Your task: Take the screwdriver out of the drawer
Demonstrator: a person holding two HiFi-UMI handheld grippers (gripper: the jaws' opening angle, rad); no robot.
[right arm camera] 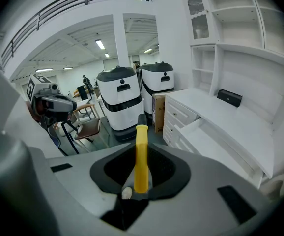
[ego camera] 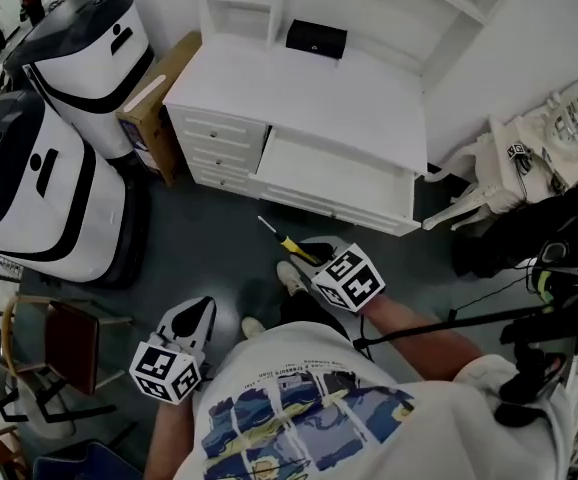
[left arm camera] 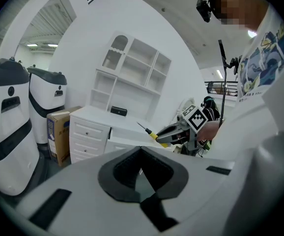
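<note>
Screwdriver (ego camera: 287,243) is out of the drawer (ego camera: 334,173) and up in the air over the dark floor (ego camera: 199,238), just in front of that pulled-out drawer in the white counter (ego camera: 309,88). In the head view its long axis runs on a diagonal, with the metal tip up-left toward the drawer front and the yellow handle down-right. Right tool (ego camera: 309,260) is clamped on that handle, jaws partway apart with the handle pinched between them. In the right gripper view the handle sticks straight out along the jaws. Left tool (ego camera: 199,313) hangs lower down by the person's shirt (ego camera: 299,408), jaws together with nothing in them. The thin shaft is tough to spot from the right gripper view because the handle covers it. The butt end of the handle is buried in the tool.
</note>
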